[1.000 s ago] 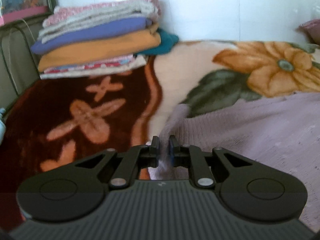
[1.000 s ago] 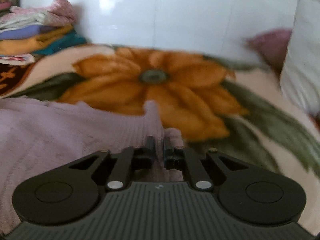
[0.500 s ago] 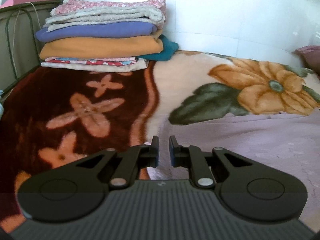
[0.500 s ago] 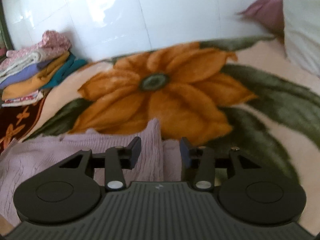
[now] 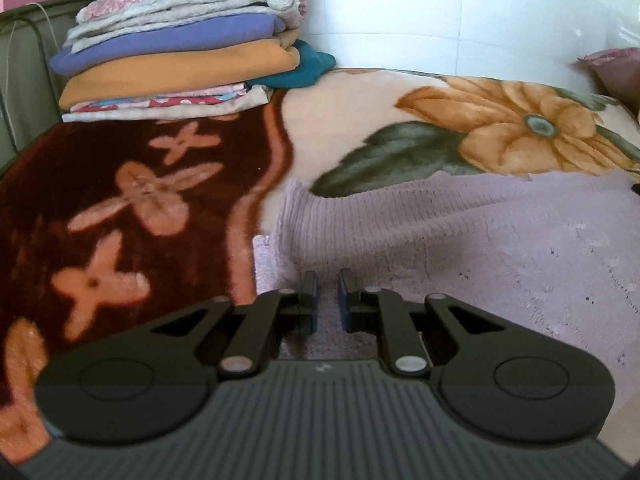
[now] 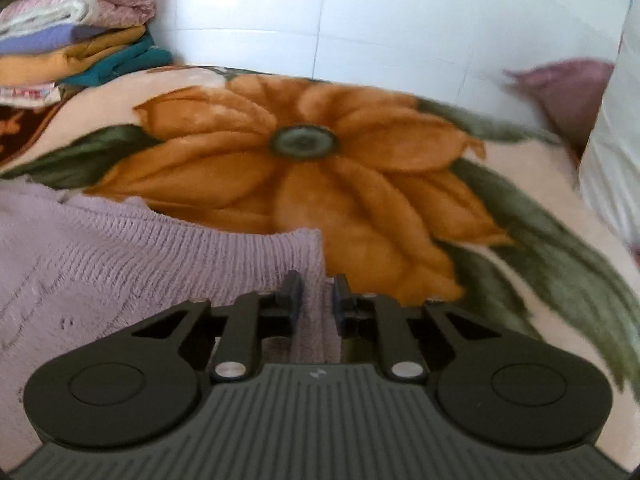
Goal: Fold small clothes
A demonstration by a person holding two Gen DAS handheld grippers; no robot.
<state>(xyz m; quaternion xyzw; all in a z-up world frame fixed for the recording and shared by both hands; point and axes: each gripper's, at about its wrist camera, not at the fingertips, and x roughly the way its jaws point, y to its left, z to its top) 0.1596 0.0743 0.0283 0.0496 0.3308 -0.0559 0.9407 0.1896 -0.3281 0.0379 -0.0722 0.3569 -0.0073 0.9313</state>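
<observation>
floral blanket (image 5: 360,120) bears lilac sweater (image 5: 480,240) beneath both slightly parted, empty grippers.

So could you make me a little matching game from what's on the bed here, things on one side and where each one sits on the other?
Things:
1. lilac knitted sweater
2. stack of folded clothes
3. orange flower print
4. left gripper

Places:
A. woven into the blanket, beyond the sweater
B. at the back left corner, by the tiled wall
C. hovering over the sweater's left edge, jaws slightly apart
D. spread flat on the blanket, nearest the cameras

Pairs: 1-D, 2-B, 3-A, 4-C
</observation>
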